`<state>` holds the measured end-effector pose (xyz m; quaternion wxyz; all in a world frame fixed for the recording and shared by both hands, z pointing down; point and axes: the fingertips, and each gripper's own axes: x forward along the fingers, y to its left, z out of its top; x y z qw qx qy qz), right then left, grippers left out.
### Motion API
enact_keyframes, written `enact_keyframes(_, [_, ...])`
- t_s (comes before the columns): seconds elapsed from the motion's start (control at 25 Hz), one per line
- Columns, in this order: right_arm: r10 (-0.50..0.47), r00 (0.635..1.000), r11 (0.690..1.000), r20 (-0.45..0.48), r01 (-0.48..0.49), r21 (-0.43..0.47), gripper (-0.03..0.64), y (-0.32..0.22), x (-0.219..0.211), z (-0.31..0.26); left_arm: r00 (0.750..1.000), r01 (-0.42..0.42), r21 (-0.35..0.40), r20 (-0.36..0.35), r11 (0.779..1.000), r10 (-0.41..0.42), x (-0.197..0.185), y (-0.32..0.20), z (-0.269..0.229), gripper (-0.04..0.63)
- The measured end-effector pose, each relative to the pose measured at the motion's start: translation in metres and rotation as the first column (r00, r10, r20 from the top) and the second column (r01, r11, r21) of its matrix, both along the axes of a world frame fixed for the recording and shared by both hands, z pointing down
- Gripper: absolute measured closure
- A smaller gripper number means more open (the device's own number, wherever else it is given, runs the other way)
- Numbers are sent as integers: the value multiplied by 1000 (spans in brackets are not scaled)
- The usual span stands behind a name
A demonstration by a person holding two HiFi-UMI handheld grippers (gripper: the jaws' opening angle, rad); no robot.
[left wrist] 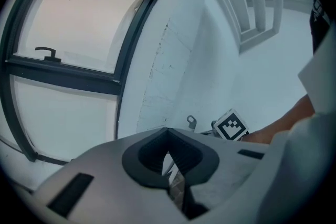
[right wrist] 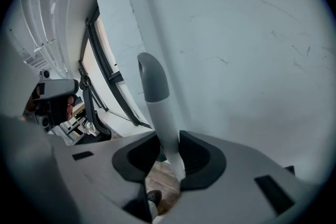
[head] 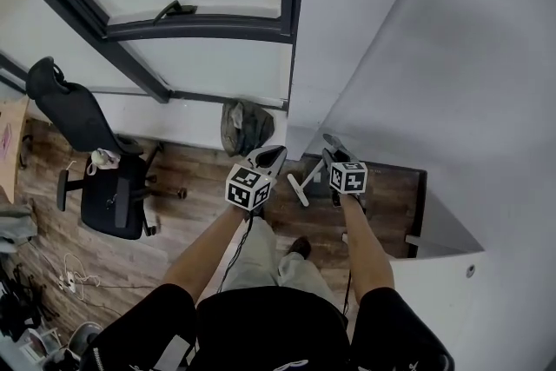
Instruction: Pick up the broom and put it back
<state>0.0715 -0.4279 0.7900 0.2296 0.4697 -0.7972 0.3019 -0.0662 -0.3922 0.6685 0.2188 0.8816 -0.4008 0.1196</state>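
The broom has a white handle (head: pixel 314 172) with a grey capped top (right wrist: pixel 151 80) and hangs almost upright over the wood floor. Its short white head (head: pixel 298 191) is low, just ahead of the person's feet. My right gripper (head: pixel 334 149) is shut on the handle a little below the cap, and the shaft runs down between its pads (right wrist: pixel 170 150). My left gripper (head: pixel 271 156) hovers just left of the broom, shut, with nothing between its jaws (left wrist: pixel 169 157). The left gripper view shows the right gripper's marker cube (left wrist: pixel 231 126) and the handle's grey end loop (left wrist: pixel 191 122) against the white wall.
A white pillar (head: pixel 347 56) and a wall enclose a narrow floor nook (head: pixel 391 187) straight ahead. A grey-green bag (head: pixel 245 126) lies under the dark-framed window (head: pixel 200 26). A black office chair (head: pixel 104 178) stands at left, with cables (head: pixel 69 278) nearby. A white ledge (head: pixel 443 265) is at right.
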Motion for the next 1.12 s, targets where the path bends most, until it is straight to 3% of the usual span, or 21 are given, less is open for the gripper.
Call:
enact_keyframes(0.6, [99, 995, 993, -12, -100, -66, 483, -34, 10, -7, 1000, -28, 20, 13, 999, 28, 10, -17, -11, 578])
enact_keyframes(1.12, [142, 988, 987, -65, -146, -71, 456, -13, 33, -19, 1000, -2, 31, 2, 1000, 2, 6, 0, -26, 578])
